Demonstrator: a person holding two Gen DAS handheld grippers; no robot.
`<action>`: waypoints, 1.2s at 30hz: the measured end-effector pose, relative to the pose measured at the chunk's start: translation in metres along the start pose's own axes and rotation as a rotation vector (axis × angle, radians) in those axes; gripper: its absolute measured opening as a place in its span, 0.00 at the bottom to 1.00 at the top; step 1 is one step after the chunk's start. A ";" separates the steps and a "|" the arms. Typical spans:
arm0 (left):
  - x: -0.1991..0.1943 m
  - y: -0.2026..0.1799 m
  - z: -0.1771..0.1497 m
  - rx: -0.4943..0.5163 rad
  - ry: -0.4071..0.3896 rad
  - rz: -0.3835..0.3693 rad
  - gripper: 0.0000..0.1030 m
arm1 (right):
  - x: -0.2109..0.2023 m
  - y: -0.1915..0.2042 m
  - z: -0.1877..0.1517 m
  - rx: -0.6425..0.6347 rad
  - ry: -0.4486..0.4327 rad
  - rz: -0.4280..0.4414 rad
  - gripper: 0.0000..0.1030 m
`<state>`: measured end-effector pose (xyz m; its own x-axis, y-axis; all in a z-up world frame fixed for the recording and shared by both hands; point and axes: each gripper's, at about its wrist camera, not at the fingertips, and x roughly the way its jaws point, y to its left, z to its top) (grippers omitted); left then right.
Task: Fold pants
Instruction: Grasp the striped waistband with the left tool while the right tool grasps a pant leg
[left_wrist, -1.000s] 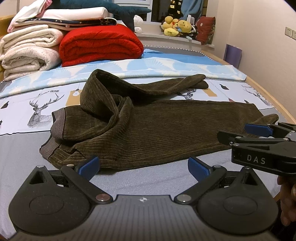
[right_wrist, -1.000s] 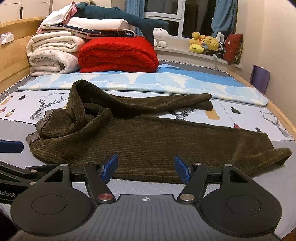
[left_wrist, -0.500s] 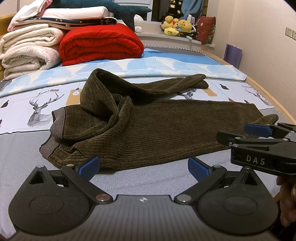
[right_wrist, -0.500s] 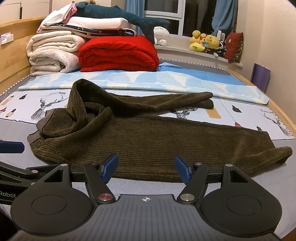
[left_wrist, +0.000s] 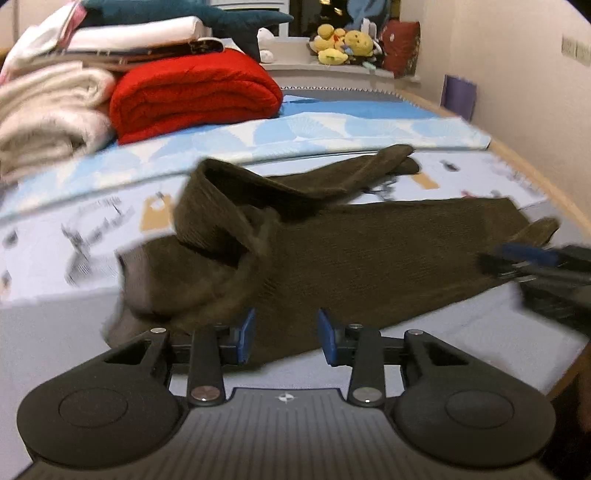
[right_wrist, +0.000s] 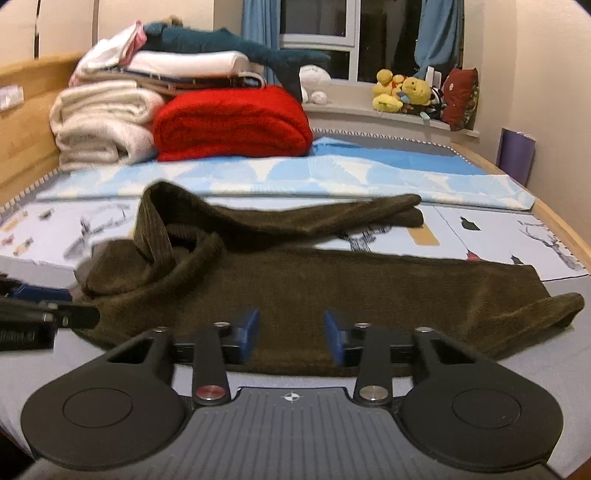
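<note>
Dark olive corduroy pants (left_wrist: 369, 258) lie across the bed, waistband at the left, legs running right; the upper leg is twisted and bunched near the waist. They also show in the right wrist view (right_wrist: 332, 280). My left gripper (left_wrist: 284, 336) is open and empty, its blue pads over the pants' near edge by the waist. My right gripper (right_wrist: 291, 336) is open and empty, over the near edge of the lower leg. Each gripper shows at the side of the other's view.
The bed sheet (right_wrist: 480, 229) has deer prints and a blue strip behind. A red folded blanket (right_wrist: 232, 122) and a stack of white blankets (right_wrist: 99, 122) sit at the back left. Plush toys (right_wrist: 402, 92) line the windowsill. A wooden bed rail (left_wrist: 546, 184) runs along the right.
Both grippers have narrowed their jaws and moved forward to the pants' near edge. The left view is blurred from motion. The pants lie as before.
</note>
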<state>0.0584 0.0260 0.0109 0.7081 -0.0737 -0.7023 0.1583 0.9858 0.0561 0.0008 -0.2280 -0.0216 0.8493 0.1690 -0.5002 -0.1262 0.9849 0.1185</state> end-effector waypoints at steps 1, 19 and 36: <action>0.006 0.012 0.006 0.032 0.003 0.027 0.40 | 0.000 -0.002 0.005 -0.010 -0.008 0.007 0.37; 0.097 0.220 -0.025 -0.498 0.291 0.103 0.51 | 0.096 -0.225 0.029 0.437 0.181 -0.360 0.49; 0.164 0.208 -0.033 -0.391 0.377 0.082 0.74 | 0.119 -0.374 -0.050 1.118 0.148 -0.368 0.50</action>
<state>0.1846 0.2238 -0.1163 0.4001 -0.0056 -0.9164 -0.2060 0.9738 -0.0959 0.1234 -0.5746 -0.1683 0.6638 -0.0423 -0.7467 0.6935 0.4086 0.5934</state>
